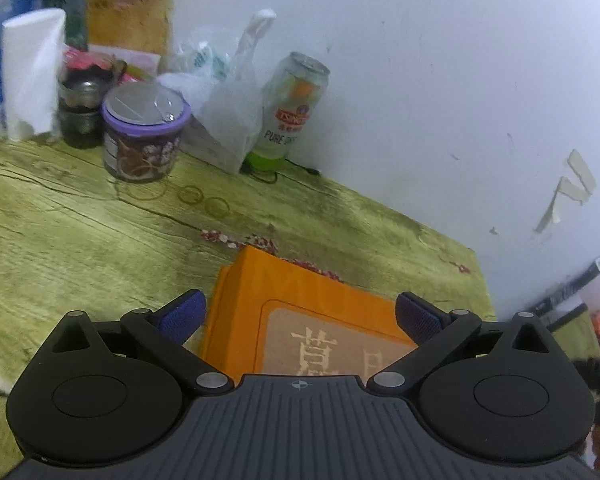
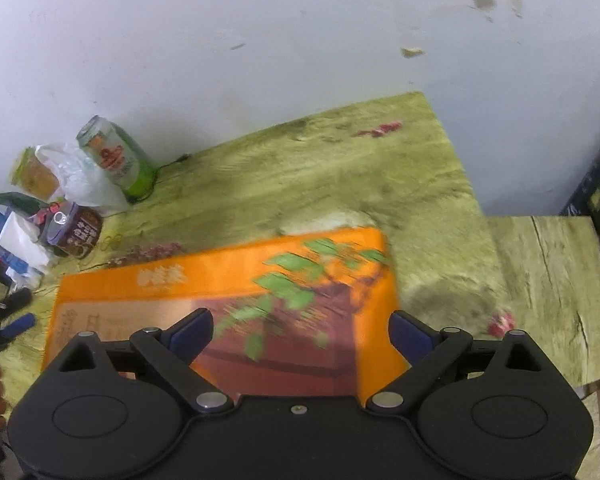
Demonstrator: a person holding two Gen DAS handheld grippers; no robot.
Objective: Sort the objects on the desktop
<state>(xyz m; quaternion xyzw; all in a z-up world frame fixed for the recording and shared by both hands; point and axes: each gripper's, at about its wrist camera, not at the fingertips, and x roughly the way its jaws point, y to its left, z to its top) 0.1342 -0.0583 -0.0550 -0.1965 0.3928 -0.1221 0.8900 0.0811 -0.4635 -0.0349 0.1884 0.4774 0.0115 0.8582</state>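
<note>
Right wrist view: the orange box (image 2: 228,292) lies flat on my desk (image 2: 340,168), its printed lid up with green leaves on a brown panel, and it fills the space right below my right tool (image 2: 300,330). That tool's blue pads stand spread wide, one over each side of the lid, pressing on nothing. At the left edge my other tool's blue pad shows beside the box's near left corner.

From the left wrist view, my left tool (image 1: 300,316) is also spread wide and empty, hanging over the same box's corner, where pale characters sit on a tan panel.

Farther back, against the white wall (image 1: 440,80), things stand in a cluster: a green and white can (image 1: 290,114) upright in the corner, a crumpled clear plastic bag (image 1: 224,112) just beside it, then a purple-rimmed jar (image 1: 144,132) with a pull-tab top, a dark jar (image 1: 80,108) behind it, and a white tube (image 1: 30,72) further left. Rubber bands (image 1: 204,200) lie on the desk before the jar.
</note>
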